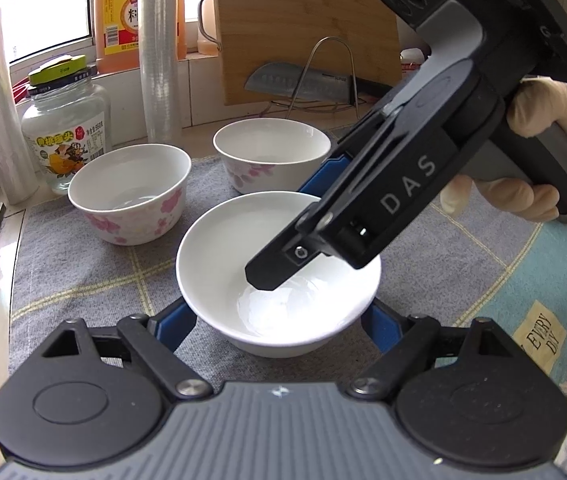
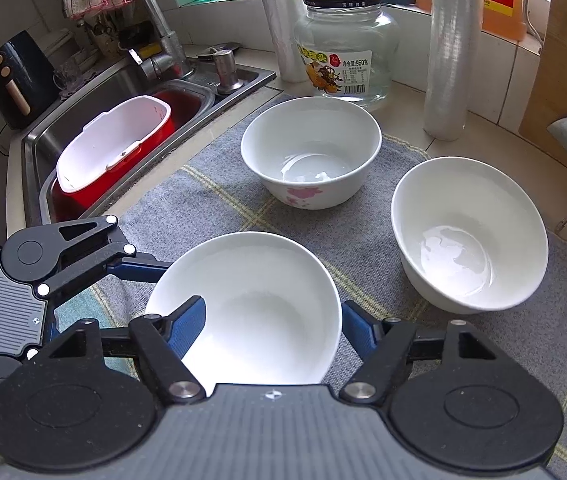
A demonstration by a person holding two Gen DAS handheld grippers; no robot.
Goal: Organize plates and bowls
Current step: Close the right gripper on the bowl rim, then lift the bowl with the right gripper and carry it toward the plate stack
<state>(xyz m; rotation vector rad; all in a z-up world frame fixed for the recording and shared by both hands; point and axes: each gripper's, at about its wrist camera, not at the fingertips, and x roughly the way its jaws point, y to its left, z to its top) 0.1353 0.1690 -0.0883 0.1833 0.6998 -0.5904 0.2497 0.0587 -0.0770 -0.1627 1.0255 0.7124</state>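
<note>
We are at the pick-up step for the plain white bowl, which sits upright on the grey checked mat at the front of the counter, apart from the other two bowls. The left gripper straddles it from the near side, its blue fingers laid against the bowl's opposite flanks under the flare, so we read it as clamped on the bowl and steadying it. The right gripper comes in from the side, held in a gloved hand, with one finger down inside the bowl and the other outside the rim. The wall is between its jaws, but we cannot tell whether the pads are pressing on it yet (white shows between the inner finger and the wall). Behind, the floral bowl by the jar and the second floral bowl stand upright and separate, both empty, near the glass jar. In our judgement nothing is stacked so far. The next move calls for a firm pinch on the rim wall, then a level lift and a careful carry toward wherever the bowls will nest. The glaze looks slick, so a loose pinch could let it slip.
</note>
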